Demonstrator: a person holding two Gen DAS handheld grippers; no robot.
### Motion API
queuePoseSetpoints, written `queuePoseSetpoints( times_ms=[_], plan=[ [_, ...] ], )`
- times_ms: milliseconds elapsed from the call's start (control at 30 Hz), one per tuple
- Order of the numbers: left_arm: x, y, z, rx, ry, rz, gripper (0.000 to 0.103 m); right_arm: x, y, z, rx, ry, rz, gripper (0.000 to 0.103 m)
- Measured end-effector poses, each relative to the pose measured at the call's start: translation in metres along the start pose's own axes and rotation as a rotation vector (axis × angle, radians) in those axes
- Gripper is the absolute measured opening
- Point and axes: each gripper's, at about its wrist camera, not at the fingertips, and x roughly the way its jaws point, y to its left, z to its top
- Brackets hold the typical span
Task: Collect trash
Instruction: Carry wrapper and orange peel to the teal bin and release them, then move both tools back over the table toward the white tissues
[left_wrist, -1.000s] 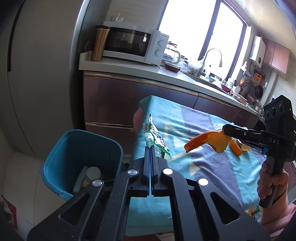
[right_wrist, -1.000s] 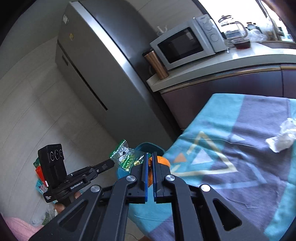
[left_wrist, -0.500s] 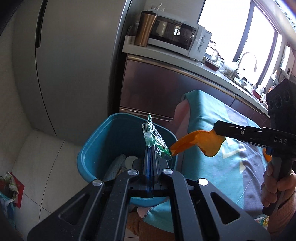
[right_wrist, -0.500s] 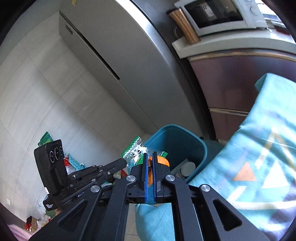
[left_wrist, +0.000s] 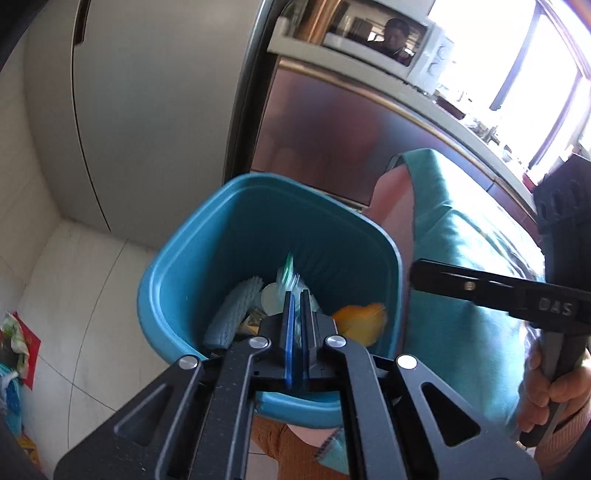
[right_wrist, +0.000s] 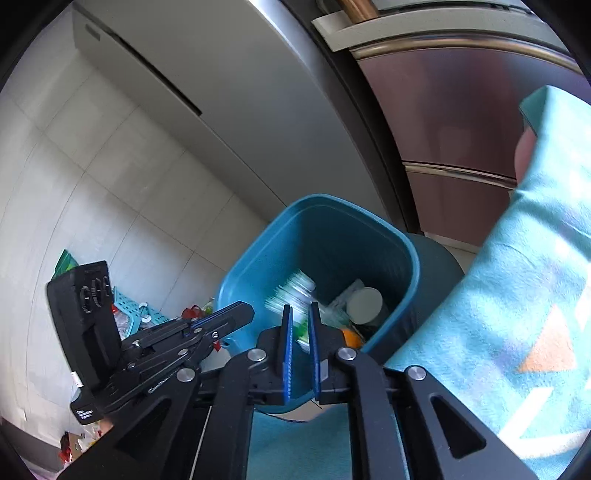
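A teal trash bin (left_wrist: 173, 266) stands on the floor beside the table; it also shows in the right wrist view (right_wrist: 258, 258). My left gripper (left_wrist: 297, 295) hangs over the bin, slightly open and empty. The green wrapper (left_wrist: 286, 275) is falling inside the bin, blurred in the right wrist view (right_wrist: 291, 291). The orange peel (left_wrist: 360, 317) drops inside the bin at its right wall. My right gripper (right_wrist: 298, 310) is open and empty above the bin; it also shows in the left wrist view (left_wrist: 417, 273).
The bin holds a white lid (right_wrist: 364, 301) and a blue-grey scrubber (left_wrist: 232, 317). The table with a teal cloth (right_wrist: 517, 295) is to the right. A grey fridge (left_wrist: 147, 103) and brown cabinets (left_wrist: 332, 140) stand behind. Clutter (right_wrist: 147, 314) lies on the floor.
Both grippers moved over the bin and opened. The green wrapper left the left gripper and the orange peel left the right gripper; both are dropping into the bin.
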Motion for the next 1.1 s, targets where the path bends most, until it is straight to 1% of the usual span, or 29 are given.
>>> queuePoseSetpoints(
  times_ms=[100,200,267,300,333,367,467,533,600,667,700,833,933,1100],
  plan=[
    [0.01,0.0,-0.004,-0.014,0.021,0.011,0.002,-0.011,0.001,-0.006,0.007,-0.011,0.002,0.009],
    [0.01,-0.004,-0.008,-0.007,0.013,0.003,0.002,-0.023,0.001,-0.009,-0.007,-0.035,0.002,0.011],
    [0.003,-0.013,-0.009,0.018,-0.015,-0.002,0.003,-0.038,0.004,-0.013,-0.026,-0.06,0.004,0.015],
    [-0.001,-0.017,-0.008,0.03,-0.028,-0.009,0.005,-0.046,0.005,-0.018,-0.037,-0.075,0.007,0.016],
    [-0.005,-0.023,-0.007,0.042,-0.044,-0.017,0.01,-0.056,0.007,-0.022,-0.05,-0.093,0.012,0.018],
    [-0.011,-0.03,-0.007,0.061,-0.064,-0.028,0.013,-0.064,0.003,-0.022,-0.063,-0.108,0.01,0.021],
    [-0.025,-0.052,-0.005,0.113,-0.112,-0.061,0.017,-0.094,0.003,-0.034,-0.104,-0.163,-0.015,0.025],
    [-0.033,-0.069,-0.004,0.146,-0.139,-0.094,0.02,-0.116,0.001,-0.041,-0.118,-0.201,-0.033,0.025],
    [-0.04,-0.089,-0.005,0.184,-0.161,-0.133,0.022,-0.139,-0.007,-0.051,-0.116,-0.242,-0.057,0.028],
    [-0.045,-0.108,-0.005,0.217,-0.172,-0.171,0.027,-0.159,-0.016,-0.06,-0.11,-0.282,-0.089,0.031],
    [-0.045,-0.118,-0.006,0.233,-0.172,-0.188,0.028,-0.167,-0.019,-0.064,-0.104,-0.298,-0.105,0.032],
    [-0.04,-0.17,-0.005,0.311,-0.157,-0.264,0.032,-0.205,-0.041,-0.086,-0.06,-0.356,-0.175,0.032],
    [-0.033,-0.216,-0.009,0.381,-0.135,-0.319,0.038,-0.228,-0.065,-0.101,-0.01,-0.394,-0.233,0.034],
    [-0.008,-0.289,-0.016,0.475,-0.077,-0.372,0.04,-0.267,-0.108,-0.124,0.089,-0.444,-0.325,0.034]
  ],
)
